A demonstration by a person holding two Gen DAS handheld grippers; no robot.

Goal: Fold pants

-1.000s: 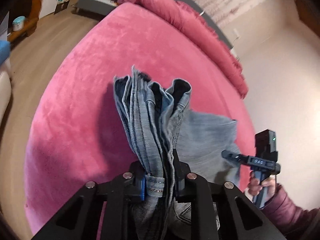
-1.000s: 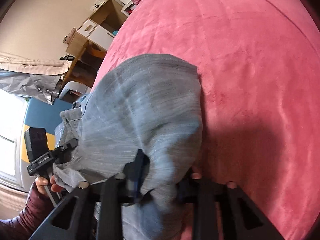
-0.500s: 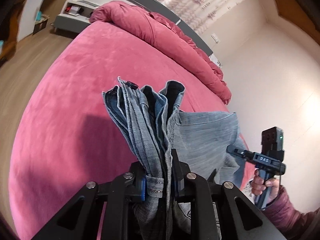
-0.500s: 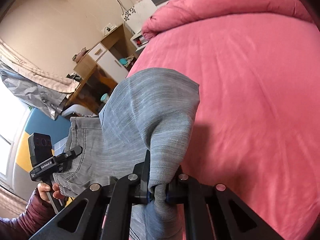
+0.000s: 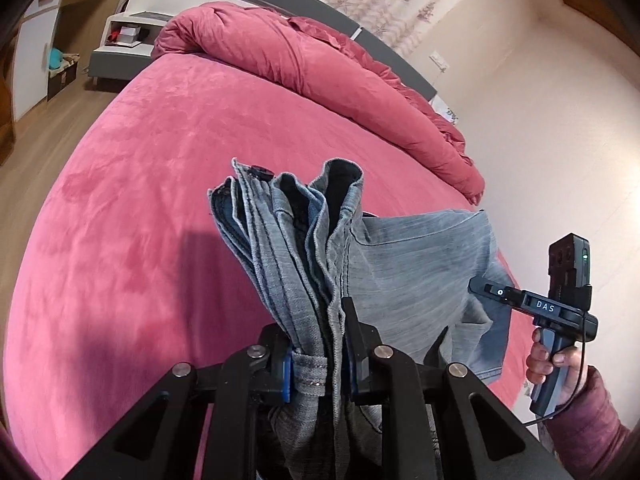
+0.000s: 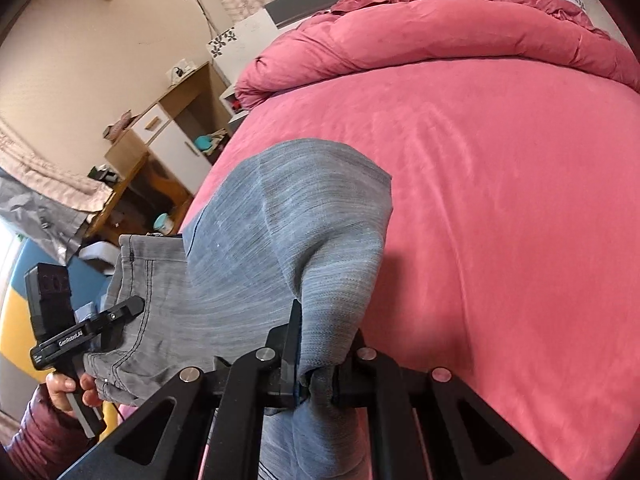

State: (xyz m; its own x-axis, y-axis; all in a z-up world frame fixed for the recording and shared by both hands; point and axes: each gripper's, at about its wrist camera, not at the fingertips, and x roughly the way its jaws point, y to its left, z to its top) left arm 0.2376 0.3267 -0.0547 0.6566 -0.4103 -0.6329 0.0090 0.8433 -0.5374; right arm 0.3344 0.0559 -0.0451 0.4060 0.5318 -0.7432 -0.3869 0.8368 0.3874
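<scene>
**Above the bed, one pair of jeans between two grippers**

Above the pink velvet-covered bed (image 5: pixel 140 184), one pair of faded blue-grey denim pants (image 5: pixel 404 272) hangs. The left gripper (image 5: pixel 318 354) has its jaws clamped on the bunched waistband layers, which stand up past them. The right gripper (image 6: pixel 314 378) has its jaws pinched on a gathered fold of leg fabric. One rumpled pink duvet (image 6: pixel 440 36) lies along the bed's head edge.

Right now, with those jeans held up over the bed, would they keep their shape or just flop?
Probably flop: the jeans sag between the left hand-held gripper and right hand-held gripper. The bunched waistband looks thick, so likely heavier there. Denim seems unlikely to slip.
</scene>
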